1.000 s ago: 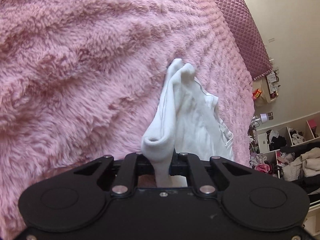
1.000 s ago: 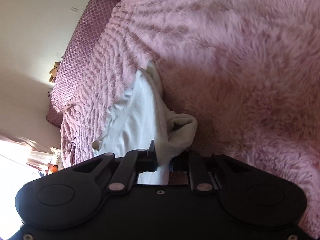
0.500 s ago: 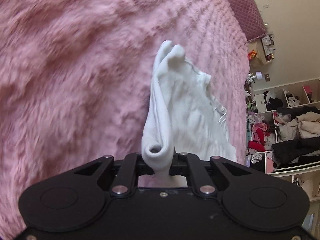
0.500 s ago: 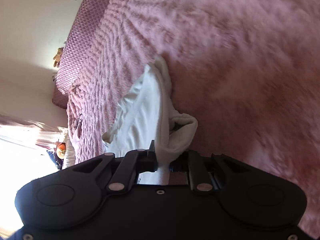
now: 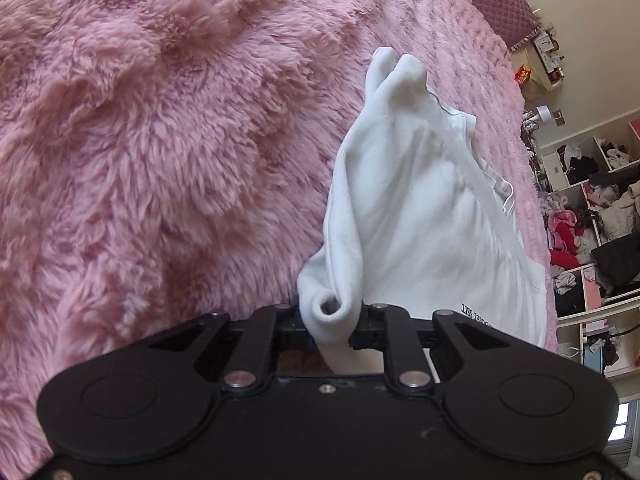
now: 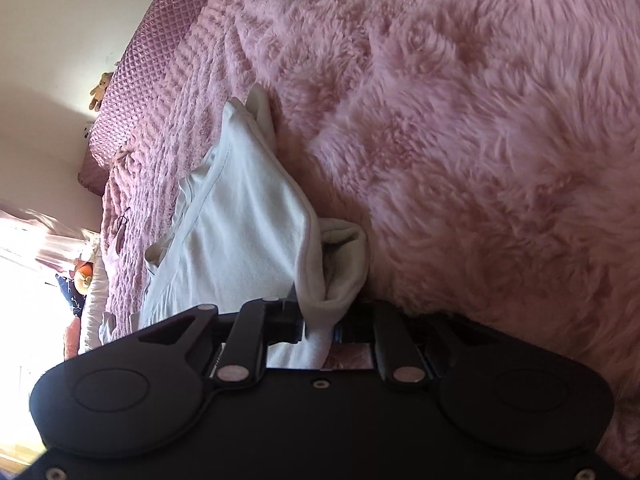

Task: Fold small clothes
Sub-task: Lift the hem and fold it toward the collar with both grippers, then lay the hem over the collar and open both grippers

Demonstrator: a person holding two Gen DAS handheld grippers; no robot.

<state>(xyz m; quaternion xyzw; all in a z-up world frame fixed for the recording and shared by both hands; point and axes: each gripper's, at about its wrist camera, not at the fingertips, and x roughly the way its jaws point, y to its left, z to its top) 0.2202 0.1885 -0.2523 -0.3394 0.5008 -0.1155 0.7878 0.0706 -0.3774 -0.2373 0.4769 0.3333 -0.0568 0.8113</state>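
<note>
A small white garment (image 5: pixel 416 216) is held stretched above the fluffy pink blanket (image 5: pixel 160 140). My left gripper (image 5: pixel 332 320) is shut on one rolled corner of it. The cloth runs away from the jaws, doubled over, with a hemmed edge and small dark print near the lower right. In the right wrist view the same white garment (image 6: pixel 244 232) hangs from my right gripper (image 6: pixel 320 320), which is shut on another bunched corner. The fingertips of both grippers are hidden by the cloth.
The pink blanket (image 6: pixel 460 120) covers a bed with a quilted mauve headboard (image 6: pixel 148 64). Open shelves full of clothes (image 5: pixel 592 216) stand at the right in the left wrist view. A bright window (image 6: pixel 24 300) is at the left in the right wrist view.
Both grippers have kept their hold and swung with the garment over the blanket. The cloth now looks wider between them and the print on it shows.
</note>
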